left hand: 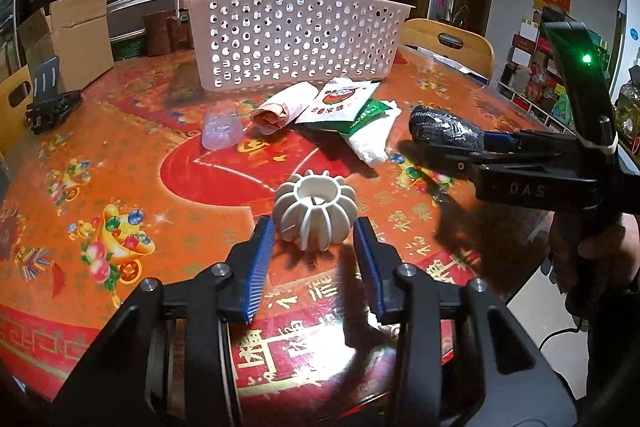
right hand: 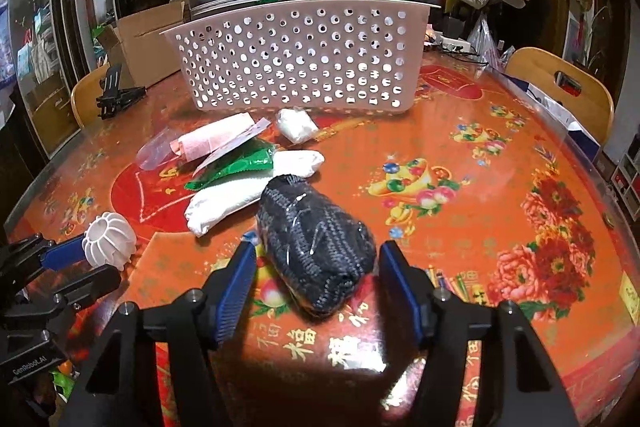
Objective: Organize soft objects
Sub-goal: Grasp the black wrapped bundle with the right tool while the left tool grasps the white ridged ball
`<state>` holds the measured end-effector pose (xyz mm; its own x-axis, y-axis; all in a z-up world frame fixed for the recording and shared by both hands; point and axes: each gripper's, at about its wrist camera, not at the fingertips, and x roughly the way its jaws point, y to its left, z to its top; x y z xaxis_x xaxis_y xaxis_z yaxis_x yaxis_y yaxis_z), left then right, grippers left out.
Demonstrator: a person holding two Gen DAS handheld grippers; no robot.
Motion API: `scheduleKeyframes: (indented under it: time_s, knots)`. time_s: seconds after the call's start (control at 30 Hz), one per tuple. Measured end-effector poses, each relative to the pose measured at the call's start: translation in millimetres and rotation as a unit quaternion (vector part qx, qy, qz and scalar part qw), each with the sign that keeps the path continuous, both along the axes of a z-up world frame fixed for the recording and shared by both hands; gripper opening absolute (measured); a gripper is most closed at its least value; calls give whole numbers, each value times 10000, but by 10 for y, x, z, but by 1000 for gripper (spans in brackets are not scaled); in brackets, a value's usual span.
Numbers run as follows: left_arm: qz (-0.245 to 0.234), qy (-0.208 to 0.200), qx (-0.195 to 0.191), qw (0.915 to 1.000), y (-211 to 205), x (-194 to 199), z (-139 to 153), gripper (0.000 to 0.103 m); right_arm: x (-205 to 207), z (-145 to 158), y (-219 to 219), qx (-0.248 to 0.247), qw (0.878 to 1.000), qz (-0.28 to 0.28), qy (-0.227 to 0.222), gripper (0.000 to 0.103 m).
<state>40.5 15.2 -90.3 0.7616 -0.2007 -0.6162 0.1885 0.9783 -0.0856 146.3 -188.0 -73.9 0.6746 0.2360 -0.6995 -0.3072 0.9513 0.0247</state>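
**Q:** Where do your two tools sit, taking the white perforated basket (left hand: pixel 296 39) as the landmark?

**A:** Both are on my side of the basket, over a table (right hand: pixel 480 195) with a red and orange printed cover. My left gripper (left hand: pixel 314 227) has its blue pads closed against a white ribbed ball (left hand: pixel 316 213), which rests on the cover well in front of the basket. My right gripper (right hand: pixel 318 259) has a dark knitted roll (right hand: pixel 316 243) between its pads; the roll's wrapping reaches both pads, and I cannot tell whether they press it.

**Q:** What else lies near the basket?

**A:** Just in front of its wall lie a pink roll (left hand: pixel 280 107), a white sachet (left hand: pixel 340 101) printed with a red cartoon figure and characters too small to read, a green packet (right hand: pixel 236 165), a white cloth roll (right hand: pixel 256 191), a small white bundle (right hand: pixel 298 125) and a clear plastic cup (left hand: pixel 222 131) on its side.

**Q:** Any readable writing?

**A:** My right tool's body reads "DAS" (left hand: pixel 526 190). My left tool carries "GenRobot.AI" (right hand: pixel 30 366). The cover shows gold Chinese characters, among them 福.
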Motion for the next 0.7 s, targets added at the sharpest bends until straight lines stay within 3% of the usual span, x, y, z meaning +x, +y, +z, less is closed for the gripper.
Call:
scheduleKeyframes:
  time_s: [0.13,0.33,0.37,0.4,0.7]
  knots:
    - [54,-68,-2,10000,0,-20,22,37,-6,-2,4,-89,10000,0,-26,52]
    - [40,-123,-5,9999,-3,-47,57,37,-11,-1,-9,-107,9999,-2,-33,50]
    - [25,-109,-15,9999,0,-45,58,27,-12,0,-13,-106,9999,-4,-35,49]
    - [-4,-97,-55,9999,6,-41,60,25,-11,1,-26,-91,10000,-9,-36,48]
    - [-66,-106,-91,9999,1,-28,84,24,-15,8,-25,-56,10000,1,-27,46]
